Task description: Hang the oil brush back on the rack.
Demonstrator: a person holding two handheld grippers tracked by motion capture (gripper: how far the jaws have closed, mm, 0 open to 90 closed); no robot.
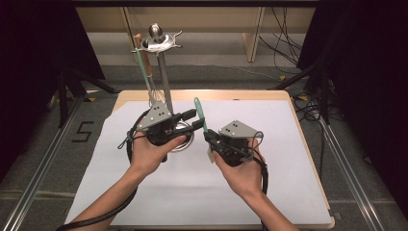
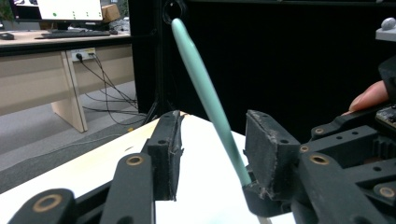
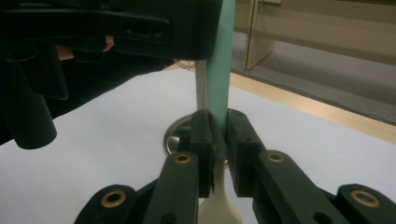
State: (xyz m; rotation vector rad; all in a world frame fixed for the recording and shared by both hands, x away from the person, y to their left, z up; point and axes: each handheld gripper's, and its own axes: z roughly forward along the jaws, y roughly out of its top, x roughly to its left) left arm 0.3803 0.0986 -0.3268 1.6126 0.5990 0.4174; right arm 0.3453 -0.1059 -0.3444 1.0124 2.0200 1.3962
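Between the right gripper (image 3: 218, 135)'s clenched jaws, spatula (image 1: 199, 113) stands near-upright; left gripper (image 2: 212, 156) released.

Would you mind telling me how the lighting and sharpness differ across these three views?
High view: the white table cover is brightly lit while black curtains stay dark, and the frame is slightly soft. Left gripper view: the mint-green utensil handle stands out against a black backdrop; the desks behind look soft. Right gripper view: the right gripper is sharp, the left gripper a dark close mass.
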